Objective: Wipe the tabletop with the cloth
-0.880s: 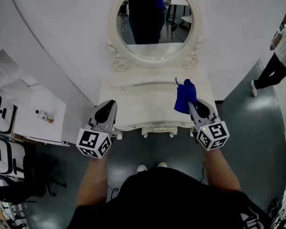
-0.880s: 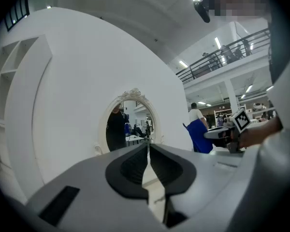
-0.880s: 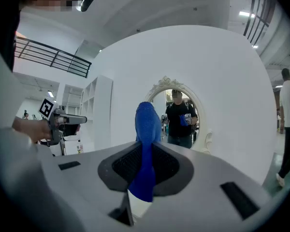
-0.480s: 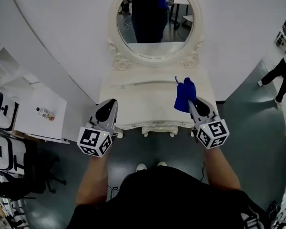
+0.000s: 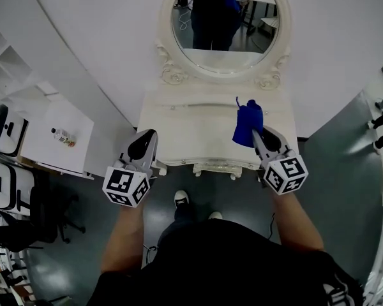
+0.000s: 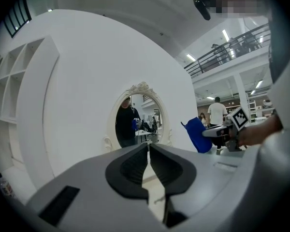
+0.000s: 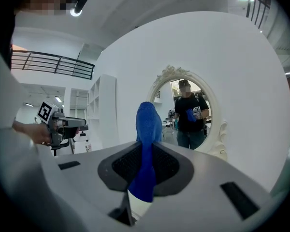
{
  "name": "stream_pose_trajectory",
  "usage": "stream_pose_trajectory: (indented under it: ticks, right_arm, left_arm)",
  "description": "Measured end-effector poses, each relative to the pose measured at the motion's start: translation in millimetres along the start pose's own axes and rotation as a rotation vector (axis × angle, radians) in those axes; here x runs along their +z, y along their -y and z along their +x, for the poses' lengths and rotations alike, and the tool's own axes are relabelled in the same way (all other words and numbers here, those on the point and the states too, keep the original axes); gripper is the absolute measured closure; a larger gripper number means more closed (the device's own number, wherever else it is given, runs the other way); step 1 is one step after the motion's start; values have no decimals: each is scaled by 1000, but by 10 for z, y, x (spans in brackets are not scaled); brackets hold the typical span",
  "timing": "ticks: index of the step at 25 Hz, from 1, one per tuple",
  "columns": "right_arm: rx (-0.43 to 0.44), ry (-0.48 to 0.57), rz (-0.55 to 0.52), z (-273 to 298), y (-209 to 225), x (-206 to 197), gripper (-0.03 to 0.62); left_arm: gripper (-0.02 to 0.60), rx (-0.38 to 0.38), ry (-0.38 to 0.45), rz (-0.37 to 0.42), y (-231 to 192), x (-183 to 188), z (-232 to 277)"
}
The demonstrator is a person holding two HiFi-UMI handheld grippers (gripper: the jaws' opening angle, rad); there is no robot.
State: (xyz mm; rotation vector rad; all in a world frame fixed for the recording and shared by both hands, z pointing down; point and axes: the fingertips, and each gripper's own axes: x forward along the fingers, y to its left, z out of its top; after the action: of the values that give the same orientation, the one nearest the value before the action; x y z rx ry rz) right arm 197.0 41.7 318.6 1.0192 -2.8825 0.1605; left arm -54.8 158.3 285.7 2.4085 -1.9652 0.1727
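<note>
A blue cloth (image 5: pixel 247 123) hangs bunched over the right side of the white dressing tabletop (image 5: pixel 198 132), held above it. My right gripper (image 5: pixel 256 134) is shut on the blue cloth (image 7: pixel 147 149), which stands up between its jaws and droops below them. My left gripper (image 5: pixel 148 138) hovers at the table's front left corner, jaws shut with nothing between them. In the left gripper view the jaws (image 6: pixel 149 154) meet, and the cloth (image 6: pixel 199 135) shows off to the right.
An oval mirror (image 5: pixel 225 14) in an ornate white frame stands at the table's back against the white wall. A low white side table (image 5: pixel 54 146) with a small bottle (image 5: pixel 62 136) stands to the left. Dark floor lies in front.
The head view has shifted, so the table and mirror sit a little higher and further right in it. One foot has stepped forward. Both grippers hold the same pose.
</note>
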Motion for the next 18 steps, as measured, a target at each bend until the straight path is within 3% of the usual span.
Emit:
stream_pose_trajectory:
  ticks: [9, 18]
  right_arm:
    - [17, -60, -8, 794, -346, -113, 546]
    - [5, -93, -6, 1841, -654, -88, 546]
  left_arm:
    - [557, -12, -14, -32, -777, -212, 167]
    - [557, -46, -5, -45, -1829, -264, 565]
